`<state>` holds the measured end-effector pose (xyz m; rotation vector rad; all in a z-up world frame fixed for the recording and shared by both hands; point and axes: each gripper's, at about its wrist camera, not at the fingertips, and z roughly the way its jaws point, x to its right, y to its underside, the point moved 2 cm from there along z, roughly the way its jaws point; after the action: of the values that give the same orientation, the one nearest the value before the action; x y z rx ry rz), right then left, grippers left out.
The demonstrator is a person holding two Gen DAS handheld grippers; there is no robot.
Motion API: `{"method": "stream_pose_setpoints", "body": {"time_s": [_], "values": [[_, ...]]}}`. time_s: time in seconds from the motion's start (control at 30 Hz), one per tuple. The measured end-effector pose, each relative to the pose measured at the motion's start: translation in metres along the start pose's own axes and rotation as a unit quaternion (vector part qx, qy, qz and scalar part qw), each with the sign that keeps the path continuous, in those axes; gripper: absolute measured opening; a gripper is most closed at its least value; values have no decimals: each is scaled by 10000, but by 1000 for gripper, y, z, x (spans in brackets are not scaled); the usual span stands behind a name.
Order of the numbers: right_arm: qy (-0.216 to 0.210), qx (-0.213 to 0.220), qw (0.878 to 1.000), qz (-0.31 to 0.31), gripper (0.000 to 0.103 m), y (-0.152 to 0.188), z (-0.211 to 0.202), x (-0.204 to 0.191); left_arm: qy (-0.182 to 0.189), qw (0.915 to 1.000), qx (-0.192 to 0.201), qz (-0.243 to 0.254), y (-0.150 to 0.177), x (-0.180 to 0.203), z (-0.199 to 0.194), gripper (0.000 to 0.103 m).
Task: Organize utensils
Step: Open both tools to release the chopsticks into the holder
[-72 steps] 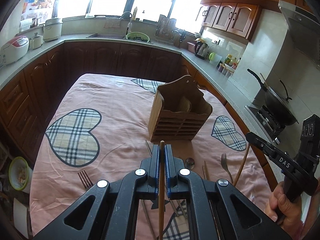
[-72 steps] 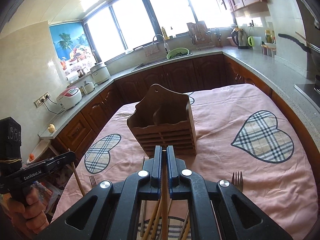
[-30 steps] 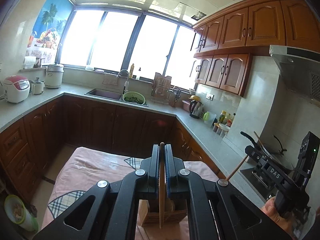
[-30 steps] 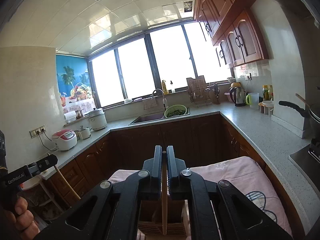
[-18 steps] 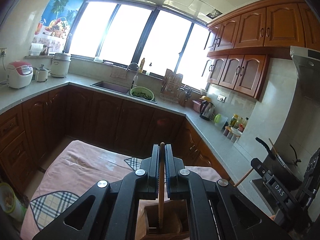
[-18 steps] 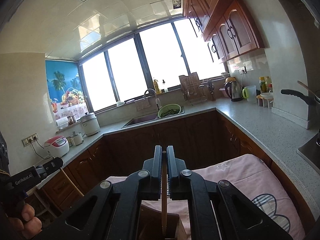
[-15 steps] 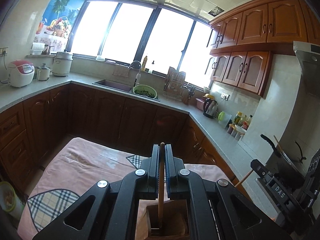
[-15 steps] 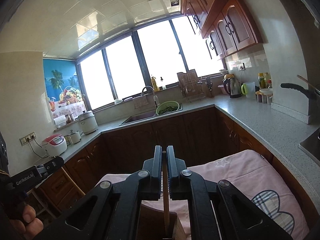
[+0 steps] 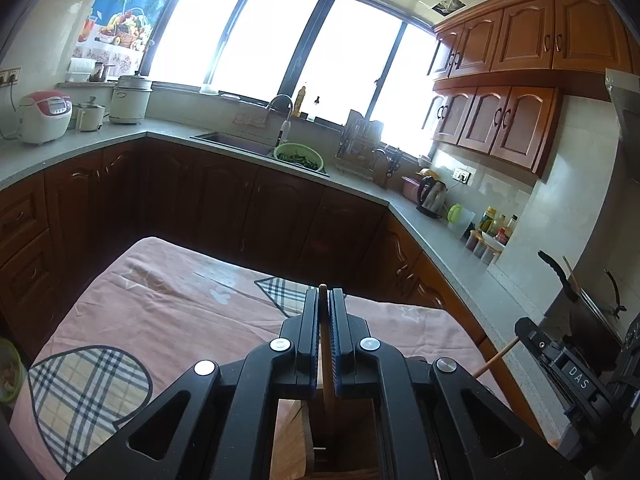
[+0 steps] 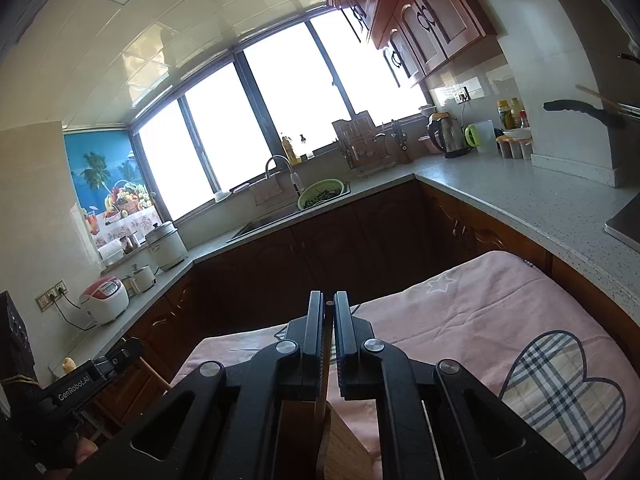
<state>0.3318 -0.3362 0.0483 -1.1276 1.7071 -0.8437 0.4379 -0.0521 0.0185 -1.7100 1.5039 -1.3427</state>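
My left gripper is shut on a wooden chopstick that points down into the wooden utensil holder right below it. My right gripper is shut on another wooden chopstick, held over the same holder, whose edge shows under the jaws. In the left wrist view the right gripper shows at the right with its chopstick sticking out. In the right wrist view the left gripper shows at the lower left.
The holder stands on a table with a pink cloth printed with plaid hearts. Dark wooden cabinets and a grey counter ring the table, with a sink, a kettle and a wok on the stove.
Both grippers rose from the table with a chopstick each and came over the holder. In the last half second both dropped lower, and the chopsticks now reach into the holder.
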Motion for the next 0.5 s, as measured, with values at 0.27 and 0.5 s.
{"method": "stream_pose_setpoints", "body": {"time_s": [0.27,0.5], "values": [[2,-178,9998,-48,9,-2,5,-6,44,9999,-103,86,-5,-6,-5,4],[-131,-175,9997,55,69,-3,-3,-4,71,9999,-73,-21,-9,-18,-21,44]]}}
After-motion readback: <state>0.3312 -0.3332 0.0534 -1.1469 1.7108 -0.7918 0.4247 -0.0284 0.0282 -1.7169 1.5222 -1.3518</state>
